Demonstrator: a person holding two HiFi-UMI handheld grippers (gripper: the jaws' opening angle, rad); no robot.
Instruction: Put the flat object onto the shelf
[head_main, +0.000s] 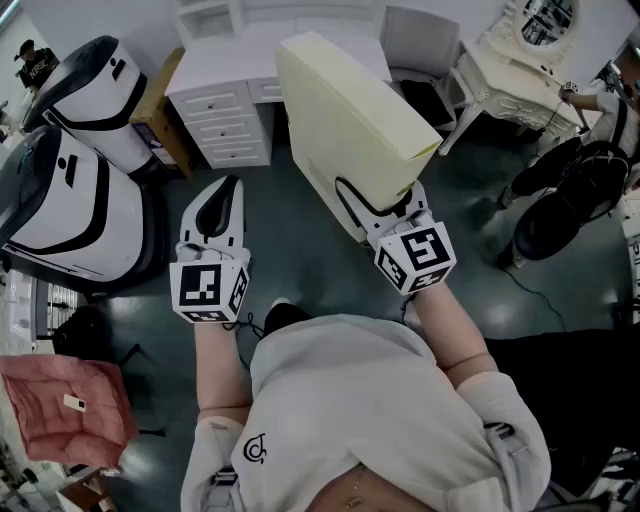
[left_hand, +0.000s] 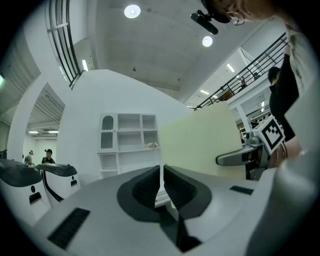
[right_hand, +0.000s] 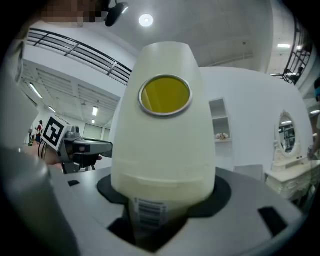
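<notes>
The flat object (head_main: 340, 110) is a cream-coloured slab with a yellow, metal-ringed disc (right_hand: 165, 95) on its face and a barcode label near the bottom. It stands upright in my right gripper (head_main: 375, 210), whose jaws are shut on its lower edge (right_hand: 150, 220). It also shows as a pale panel (left_hand: 200, 142) in the left gripper view. My left gripper (head_main: 222, 195) hovers level beside it at the left, shut with nothing between its ribbed pads (left_hand: 172, 187). The white shelf unit (left_hand: 129, 142) stands ahead against the wall, its top edge (head_main: 230, 15) far off in the head view.
A white desk with drawers (head_main: 225, 115) stands below the shelf. Two large white pod-shaped machines (head_main: 70, 190) fill the left side. A pink cushioned seat (head_main: 60, 405) is at bottom left. An ornate white dressing table (head_main: 510, 70) and a person (head_main: 590, 150) are at the right.
</notes>
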